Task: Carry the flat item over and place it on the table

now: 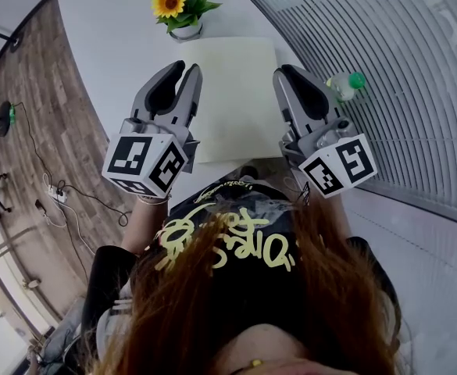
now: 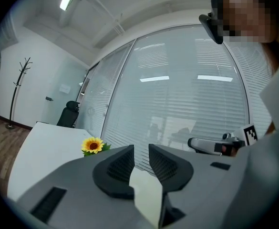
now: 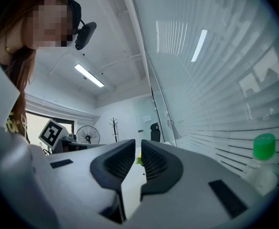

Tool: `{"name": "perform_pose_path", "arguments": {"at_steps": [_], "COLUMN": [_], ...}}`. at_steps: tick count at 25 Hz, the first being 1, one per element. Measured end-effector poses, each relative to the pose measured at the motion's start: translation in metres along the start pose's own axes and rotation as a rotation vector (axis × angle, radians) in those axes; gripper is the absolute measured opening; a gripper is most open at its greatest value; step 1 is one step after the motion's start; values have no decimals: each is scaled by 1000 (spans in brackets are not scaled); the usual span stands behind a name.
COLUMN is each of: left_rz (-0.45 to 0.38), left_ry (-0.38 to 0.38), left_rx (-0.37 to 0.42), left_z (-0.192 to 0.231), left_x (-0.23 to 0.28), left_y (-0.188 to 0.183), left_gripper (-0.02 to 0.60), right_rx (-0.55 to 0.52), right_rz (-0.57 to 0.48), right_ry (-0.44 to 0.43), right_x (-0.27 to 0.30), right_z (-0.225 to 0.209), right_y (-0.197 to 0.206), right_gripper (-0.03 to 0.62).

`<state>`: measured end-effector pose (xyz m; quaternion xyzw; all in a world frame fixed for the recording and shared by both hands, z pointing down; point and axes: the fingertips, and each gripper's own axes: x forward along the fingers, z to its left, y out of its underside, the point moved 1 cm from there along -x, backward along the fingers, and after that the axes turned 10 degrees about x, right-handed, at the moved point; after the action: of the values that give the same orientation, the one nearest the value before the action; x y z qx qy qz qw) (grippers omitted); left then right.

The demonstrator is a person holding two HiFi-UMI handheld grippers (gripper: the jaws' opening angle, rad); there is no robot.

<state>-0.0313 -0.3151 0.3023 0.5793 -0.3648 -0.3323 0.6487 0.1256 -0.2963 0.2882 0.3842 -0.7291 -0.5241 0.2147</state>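
A pale cream flat sheet [image 1: 234,92] spans the space between my two grippers, over the white table [image 1: 111,45]. My left gripper [image 1: 186,69] is at the sheet's left edge and my right gripper [image 1: 284,72] at its right edge. In the left gripper view the sheet [image 2: 146,194] runs edge-on between the jaws of the left gripper [image 2: 140,149], which are nearly together on it. In the right gripper view the sheet [image 3: 129,190] sits the same way in the right gripper [image 3: 138,143]. Whether the sheet rests on the table or hangs above it, I cannot tell.
A potted sunflower [image 1: 183,10] stands at the table's far end, just beyond the sheet. A clear bottle with a green cap [image 1: 347,84] stands by the right gripper. A glass wall with blinds [image 1: 415,76] runs along the right. Cables lie on the wooden floor [image 1: 48,139] at the left.
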Motion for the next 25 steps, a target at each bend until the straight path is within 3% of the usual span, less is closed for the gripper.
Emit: {"name": "perform_pose_path", "arguments": {"at_steps": [9,17,25], "left_rz": [5,-2,-2], "left_ry": [7,26,20], "left_rx": [12,21,25], "left_z": [-4,-8,-8], "left_x": [-1,-4,-3], "left_y": [-1,-4,-2], "left_gripper": [-8,-8,-8], "right_rx": [5,-2,-25], "right_rz": [-12,-20,-2], "right_ry": [-12,-49,-23], "right_x": [-3,-6,-8], "right_z": [3,10,4], "right_y": [-4,-4,-1], "right_gripper": [5,3,3]}}
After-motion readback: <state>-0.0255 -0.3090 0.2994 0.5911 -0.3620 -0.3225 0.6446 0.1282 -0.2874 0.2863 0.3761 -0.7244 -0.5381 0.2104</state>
